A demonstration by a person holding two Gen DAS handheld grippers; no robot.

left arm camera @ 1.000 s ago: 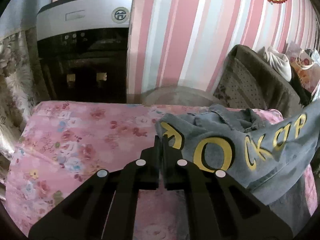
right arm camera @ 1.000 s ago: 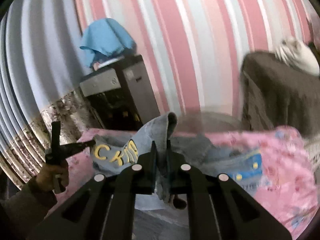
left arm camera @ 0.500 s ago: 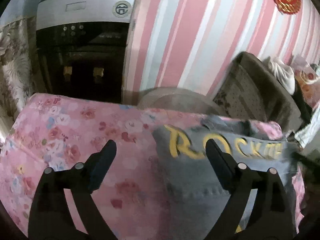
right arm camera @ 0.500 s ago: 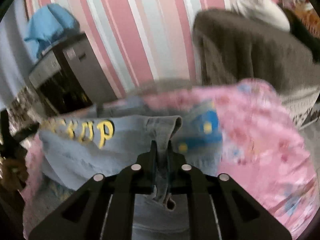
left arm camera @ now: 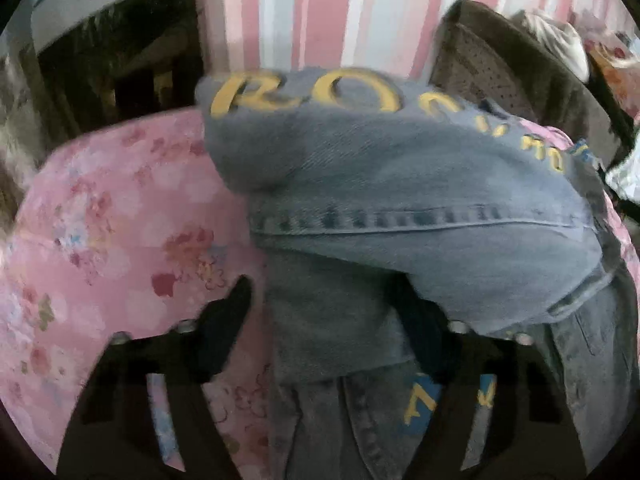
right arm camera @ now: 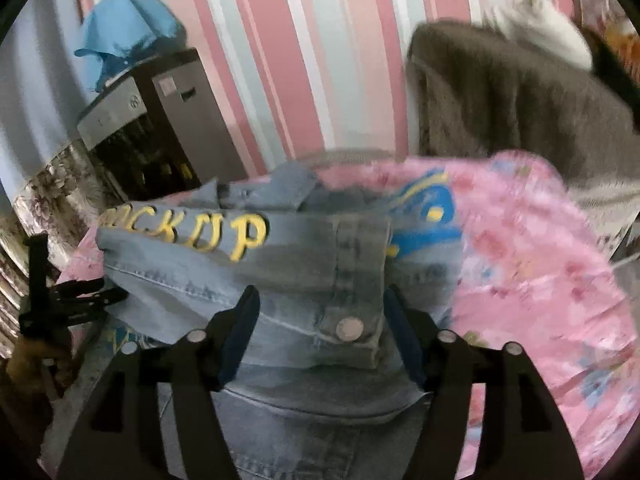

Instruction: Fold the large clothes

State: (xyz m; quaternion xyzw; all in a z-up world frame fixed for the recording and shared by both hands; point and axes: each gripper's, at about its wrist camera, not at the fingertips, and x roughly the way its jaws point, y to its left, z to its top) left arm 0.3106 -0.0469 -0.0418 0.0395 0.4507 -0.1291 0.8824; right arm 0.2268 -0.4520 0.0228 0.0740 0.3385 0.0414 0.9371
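A blue denim jacket [left arm camera: 400,184] with yellow lettering is spread over a pink floral cover [left arm camera: 120,208] on the table, a sleeve folded across the body. The left gripper [left arm camera: 324,316] is held with its jaws wide apart, nothing clamped, denim lying between and partly over the right finger. The right gripper [right arm camera: 320,320] is likewise seen with jaws spread, the buttoned cuff [right arm camera: 352,320] resting between them, ungripped. At far left a dark water dispenser [right arm camera: 160,120] is topped by a blue cloth [right arm camera: 128,28]; a brown chair [right arm camera: 520,100] stands at far right against the striped wall [right arm camera: 300,60].
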